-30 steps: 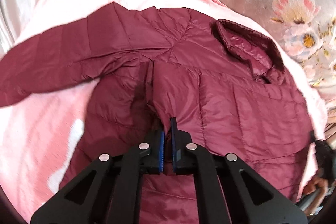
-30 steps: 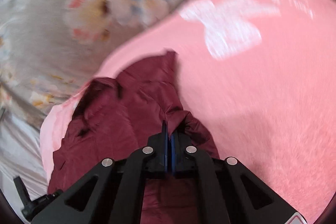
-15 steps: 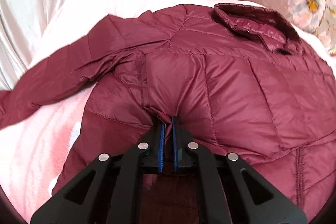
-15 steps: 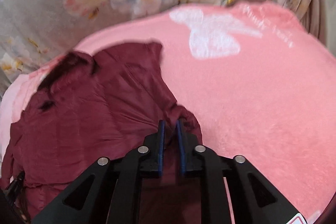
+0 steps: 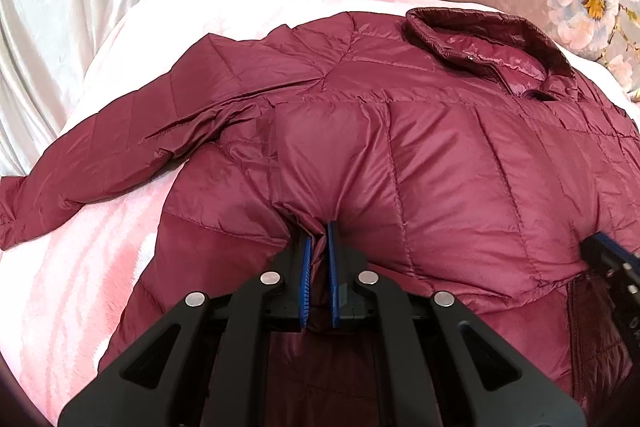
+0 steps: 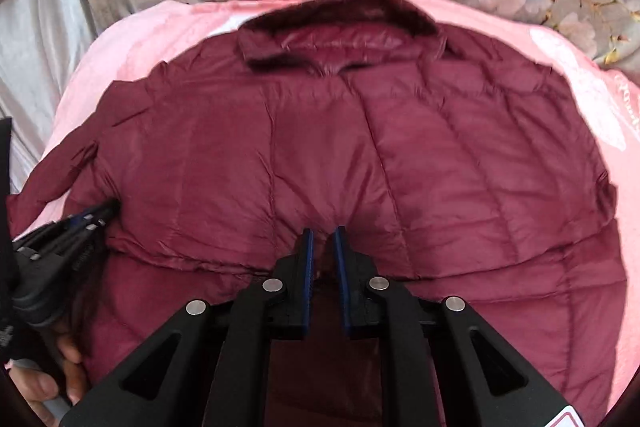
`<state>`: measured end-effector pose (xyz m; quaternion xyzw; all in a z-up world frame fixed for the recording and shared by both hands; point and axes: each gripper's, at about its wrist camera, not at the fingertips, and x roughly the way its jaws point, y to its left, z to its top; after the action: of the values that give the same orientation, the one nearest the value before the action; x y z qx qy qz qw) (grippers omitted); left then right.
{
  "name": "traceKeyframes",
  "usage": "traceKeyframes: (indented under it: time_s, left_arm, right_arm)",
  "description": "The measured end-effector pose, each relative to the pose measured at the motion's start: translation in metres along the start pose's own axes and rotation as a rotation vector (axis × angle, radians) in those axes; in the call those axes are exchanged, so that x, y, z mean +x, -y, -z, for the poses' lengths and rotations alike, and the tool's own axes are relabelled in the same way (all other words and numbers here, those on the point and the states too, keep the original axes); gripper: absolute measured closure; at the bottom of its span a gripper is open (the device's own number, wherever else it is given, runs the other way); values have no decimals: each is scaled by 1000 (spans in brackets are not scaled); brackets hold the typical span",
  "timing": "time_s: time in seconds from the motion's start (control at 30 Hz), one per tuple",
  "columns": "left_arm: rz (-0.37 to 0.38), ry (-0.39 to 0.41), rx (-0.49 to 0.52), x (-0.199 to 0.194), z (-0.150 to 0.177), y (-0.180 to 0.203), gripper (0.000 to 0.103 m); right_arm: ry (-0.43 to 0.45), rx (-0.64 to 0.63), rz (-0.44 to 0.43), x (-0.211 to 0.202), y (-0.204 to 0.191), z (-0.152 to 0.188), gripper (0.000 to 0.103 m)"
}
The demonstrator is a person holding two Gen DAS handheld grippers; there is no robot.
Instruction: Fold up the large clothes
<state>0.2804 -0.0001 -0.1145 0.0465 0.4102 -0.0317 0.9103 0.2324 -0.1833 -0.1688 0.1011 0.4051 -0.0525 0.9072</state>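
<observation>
Jacket (image 5: 440, 163) now folded flat; both tools pinching hem, L (image 5: 318, 227) & R (image 6: 322, 233)

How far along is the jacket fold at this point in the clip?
Early stage. Done: the maroon puffer jacket lies spread front-up on the pink blanket, collar toward the floral bedding. In hand: the left tool and the right tool each pinch the fabric near the lower edge. Left: one sleeve lies stretched out sideways, and no body fold shows.
</observation>
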Motion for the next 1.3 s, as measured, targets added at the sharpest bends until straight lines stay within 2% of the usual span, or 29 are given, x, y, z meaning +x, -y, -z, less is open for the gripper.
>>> traceKeyframes:
  time_s: [0.2, 0.27, 0.33, 0.37, 0.43, 0.5, 0.6, 0.7, 0.8, 0.87, 1.0, 1.03, 1.1, 1.2, 1.3]
  left_arm:
    - [25, -1, -19, 0, 0, -3, 96]
    - [67, -4, -53, -1, -1, -10, 93]
    - [152, -22, -140, -9, -2, -34, 77]
    - [195, -28, -210, -18, -1, -56, 70]
    - [212, 6, -317, -37, 3, -98, 31]
    - [164, 64, -413, -57, 11, -148, 17]
    - [36, 92, -547, -69, 23, -229, 16]
    - [-58, 53, -705, -62, 38, -307, 16]
    - [-123, 45, -872, -54, 56, -369, 17]
    - [-159, 39, -922, -48, 61, -391, 19]
    - [-154, 18, -958, -28, 59, -407, 38]
    - [-176, 27, -932, -26, 53, -404, 59]
    - [-150, 23, -870, -20, 40, -396, 99]
    - [-148, 51, -793, -27, 12, -374, 100]
    - [-115, 148, -633, -58, -33, -323, 101]
  right_arm:
    - [20, -4, 15, -1, -2, 4, 95]
    - [21, -14, 27, -1, -5, 4, 95]
    - [35, -21, 45, -9, -8, 5, 95]
    - [54, -26, 52, -15, -10, 7, 91]
    - [99, -21, 34, -34, -13, 14, 84]
    - [120, -19, 11, -46, -16, 21, 81]
    - [116, -46, 5, -54, -25, 33, 81]
    - [104, -68, 17, -51, -31, 41, 78]
    - [76, -54, 21, -45, -31, 46, 75]
    - [67, -37, 21, -42, -27, 46, 73]
    - [59, -26, 28, -40, -25, 47, 69]
    - [60, -28, 31, -40, -25, 47, 68]
    - [61, -31, 36, -40, -25, 47, 68]
    - [70, -25, 30, -42, -24, 48, 67]
    - [109, -6, 26, -51, -20, 48, 67]
